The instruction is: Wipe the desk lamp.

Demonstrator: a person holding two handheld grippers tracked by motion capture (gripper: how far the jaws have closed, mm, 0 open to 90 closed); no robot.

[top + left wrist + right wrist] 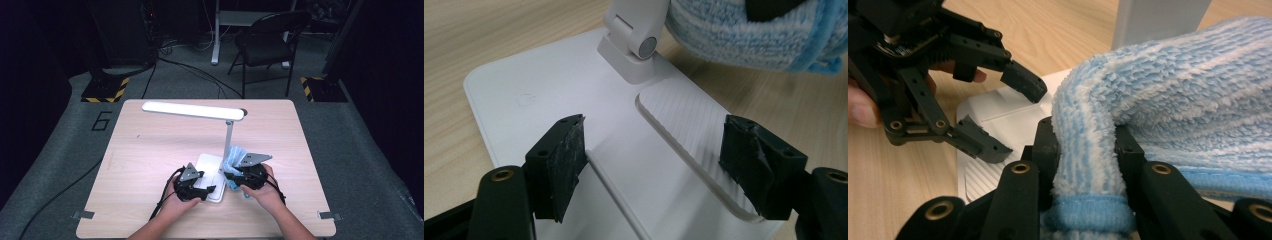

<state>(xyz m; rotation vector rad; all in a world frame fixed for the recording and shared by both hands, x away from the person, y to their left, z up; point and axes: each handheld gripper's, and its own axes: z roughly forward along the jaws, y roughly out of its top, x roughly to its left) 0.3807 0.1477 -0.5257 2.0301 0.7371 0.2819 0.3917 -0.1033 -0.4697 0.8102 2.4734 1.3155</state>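
Wooden table (150, 150) sitting on grey carpet, chair (267, 42) at 12 o'clock | left gripper (192, 187) resting jaws-apart over lamp base (207, 170) | right gripper (242, 177) pinching blue cloth (232, 157) at lamp's 3 o'clock.

Pale wooden table (150, 150), white lamp base (207, 167) flat on it (near edge), blue cloth (232, 157) perhaps touching

Cloth (754, 35) (cut off above)
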